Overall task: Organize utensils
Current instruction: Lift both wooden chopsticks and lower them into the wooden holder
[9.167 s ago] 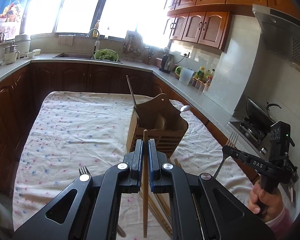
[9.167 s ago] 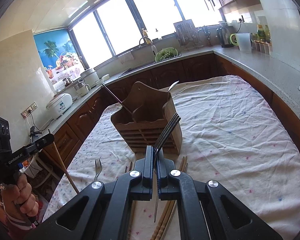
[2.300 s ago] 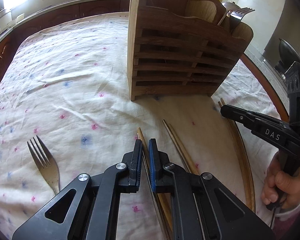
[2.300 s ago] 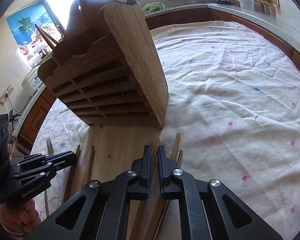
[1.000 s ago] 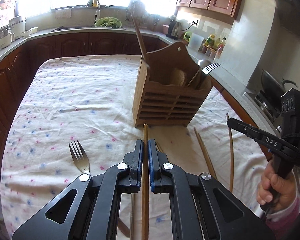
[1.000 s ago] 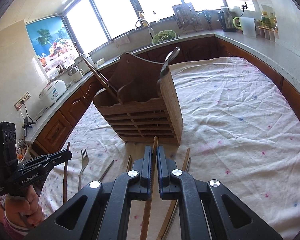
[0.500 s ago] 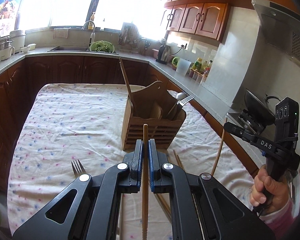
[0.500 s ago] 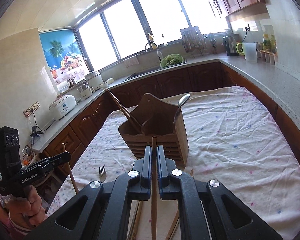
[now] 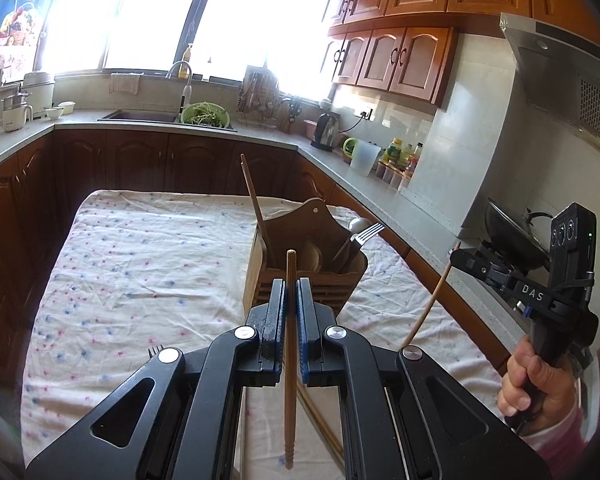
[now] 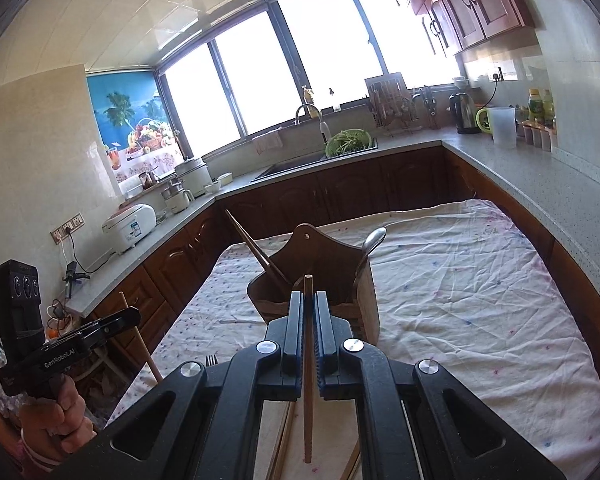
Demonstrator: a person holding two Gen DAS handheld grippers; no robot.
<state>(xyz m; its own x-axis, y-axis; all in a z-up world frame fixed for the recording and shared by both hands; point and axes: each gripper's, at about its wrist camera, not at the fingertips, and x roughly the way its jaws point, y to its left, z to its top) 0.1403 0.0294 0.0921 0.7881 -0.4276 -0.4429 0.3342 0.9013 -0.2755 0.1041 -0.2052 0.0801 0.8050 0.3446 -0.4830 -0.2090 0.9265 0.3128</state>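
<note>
From the left wrist, the left tongs (image 9: 291, 300) pinch a wooden chopstick (image 9: 289, 360) upright between their pads, above the cloth-covered bench (image 9: 148, 248), with the wooden utensil holder (image 9: 300, 256) standing just beyond, holding a chopstick, a spoon and a fork (image 9: 364, 234); at the right edge a hand (image 9: 534, 380) carries the right tongs (image 9: 460, 258), which grip a second chopstick (image 9: 430, 304) slanting down. From the right wrist, the right tongs (image 10: 309, 312) are pressed on that chopstick (image 10: 308, 380), above the bench (image 10: 460, 280) and before the holder (image 10: 320, 264), while the left tongs (image 10: 128, 316) show at lower left with their chopstick (image 10: 140, 340).
</note>
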